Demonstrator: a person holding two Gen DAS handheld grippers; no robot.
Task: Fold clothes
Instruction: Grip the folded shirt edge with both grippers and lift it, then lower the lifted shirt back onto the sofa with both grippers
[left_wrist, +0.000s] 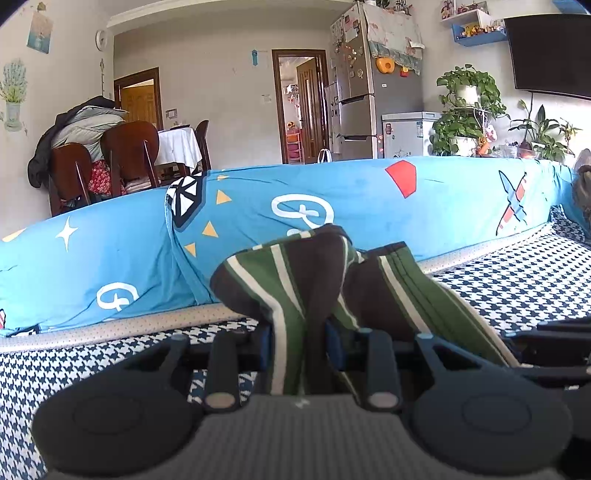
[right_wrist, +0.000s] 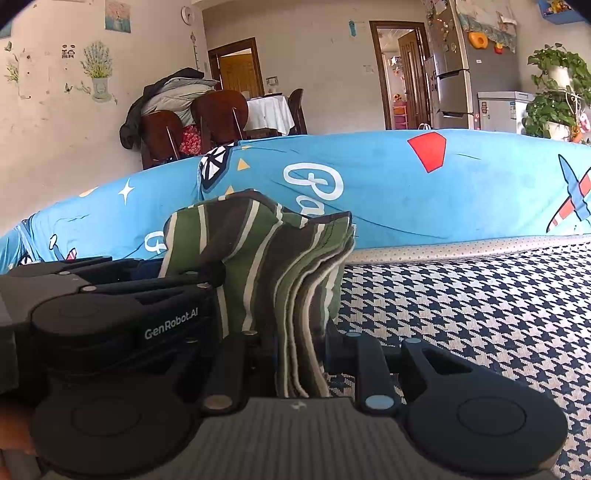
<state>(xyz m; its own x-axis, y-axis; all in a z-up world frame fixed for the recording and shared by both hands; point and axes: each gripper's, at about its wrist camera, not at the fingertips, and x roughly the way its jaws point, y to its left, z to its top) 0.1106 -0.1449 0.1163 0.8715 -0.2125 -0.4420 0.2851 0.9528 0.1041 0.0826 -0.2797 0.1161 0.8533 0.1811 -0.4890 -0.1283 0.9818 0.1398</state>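
Left hand-held gripper (left_wrist: 297, 345) and right hand-held gripper (right_wrist: 301, 354), side by side, are each clenched on the striped garment (right_wrist: 258, 251), which is already folded several layers thick and stands up just ahead of both. Step judged: carrying the fold over the houndstooth cover (right_wrist: 461, 314); next, lower it flat and let go together. The garment's lower edge is hidden behind the grippers; beyond lies a blue quilt (left_wrist: 351, 199).

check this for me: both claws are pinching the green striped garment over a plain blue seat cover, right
Not quite. Both the left claw and the right claw do pinch the green striped garment, but the seat cover beneath is a dark and white houndstooth pattern, not plain blue. The right wrist view shows it clearly.
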